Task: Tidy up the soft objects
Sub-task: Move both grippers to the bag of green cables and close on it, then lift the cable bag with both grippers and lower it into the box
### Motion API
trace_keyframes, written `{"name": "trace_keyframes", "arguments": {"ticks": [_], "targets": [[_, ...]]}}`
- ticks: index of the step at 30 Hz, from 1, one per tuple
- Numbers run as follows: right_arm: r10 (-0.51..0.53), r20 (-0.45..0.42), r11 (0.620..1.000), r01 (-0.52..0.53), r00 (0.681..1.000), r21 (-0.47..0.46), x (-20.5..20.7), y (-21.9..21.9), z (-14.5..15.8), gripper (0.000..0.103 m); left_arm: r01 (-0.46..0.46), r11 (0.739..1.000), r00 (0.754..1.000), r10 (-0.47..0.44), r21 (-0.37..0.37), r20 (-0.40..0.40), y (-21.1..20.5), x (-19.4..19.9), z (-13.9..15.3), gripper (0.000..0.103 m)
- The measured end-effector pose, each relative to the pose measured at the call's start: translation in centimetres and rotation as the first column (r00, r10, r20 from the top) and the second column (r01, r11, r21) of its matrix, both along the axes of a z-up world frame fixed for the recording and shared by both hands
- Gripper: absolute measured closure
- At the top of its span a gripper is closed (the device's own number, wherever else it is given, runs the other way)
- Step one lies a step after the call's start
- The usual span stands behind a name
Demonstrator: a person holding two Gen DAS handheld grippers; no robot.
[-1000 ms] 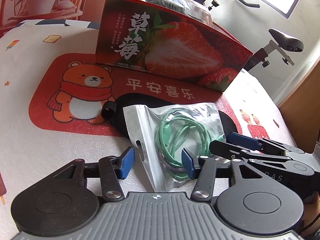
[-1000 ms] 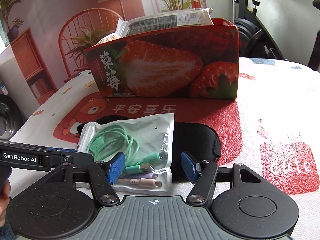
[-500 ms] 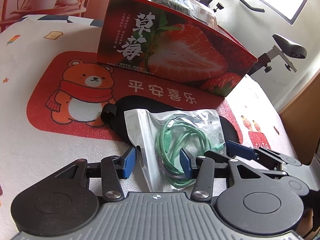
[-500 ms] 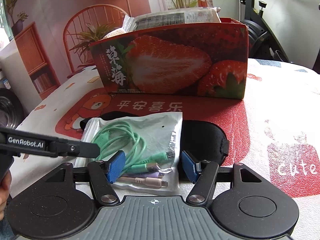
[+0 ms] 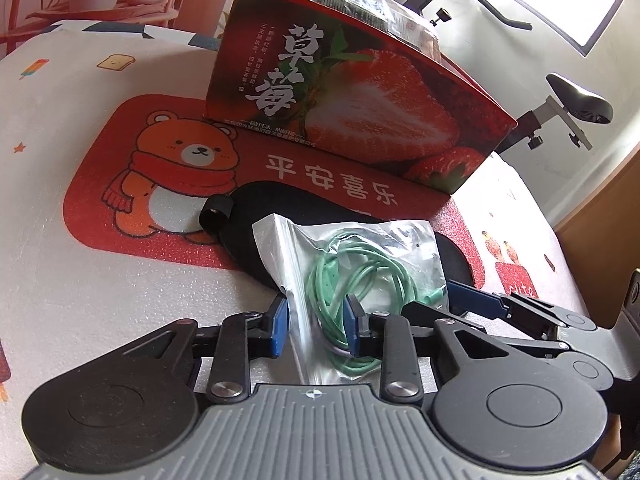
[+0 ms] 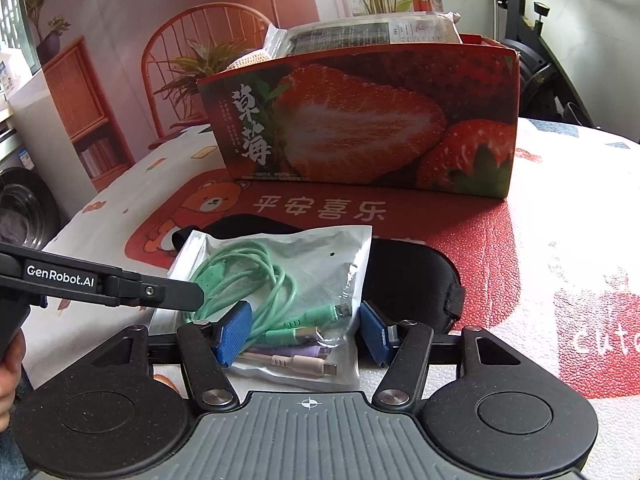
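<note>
A clear zip bag of green and pastel cables lies on a black sleep mask on the red bear mat. My left gripper is open, its blue pads either side of the bag's near-left end. My right gripper is open, its blue pads straddling the bag's near edge at the plugs. Each gripper shows in the other's view: the right one, the left one. The bag rests on the mask, not lifted.
A strawberry-printed red box stands behind the mat, holding packaged items that stick out of its top. A patterned white cloth covers the table. An exercise bike stands beyond the far right edge.
Both grippers have moved forward onto the bag, so it now sits deeper between the pads. The left pads have narrowed around it. The bag has not moved.
</note>
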State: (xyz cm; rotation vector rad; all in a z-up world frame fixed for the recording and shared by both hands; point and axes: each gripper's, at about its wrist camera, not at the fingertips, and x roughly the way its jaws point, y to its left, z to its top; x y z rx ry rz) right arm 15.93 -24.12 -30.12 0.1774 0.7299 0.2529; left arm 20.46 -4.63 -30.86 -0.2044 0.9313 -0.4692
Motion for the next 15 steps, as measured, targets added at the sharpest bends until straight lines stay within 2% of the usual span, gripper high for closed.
{"name": "trace_keyframes", "arguments": {"ticks": [8, 12, 15], "targets": [[0.01, 0.006, 1.0, -0.01, 1.0, 0.015, 0.21, 0.15, -0.18, 0.046, 0.01, 1.0, 1.0, -0.01, 0.001, 0.018, -0.35, 0.0, -0.15, 0.072], [0.036, 0.007, 0.999, -0.037, 0.999, 0.014, -0.01, 0.63, 0.03, 0.047, 0.019, 0.999, 1.0, -0.019, -0.028, 0.002, -0.31, 0.11, -0.19, 0.072], [0.026, 0.007, 0.997, -0.027, 1.0, 0.066, -0.22, 0.05, 0.18, 0.057, 0.007, 0.999, 1.0, -0.007, -0.035, -0.001, 0.06, 0.2, -0.08, 0.072]]}}
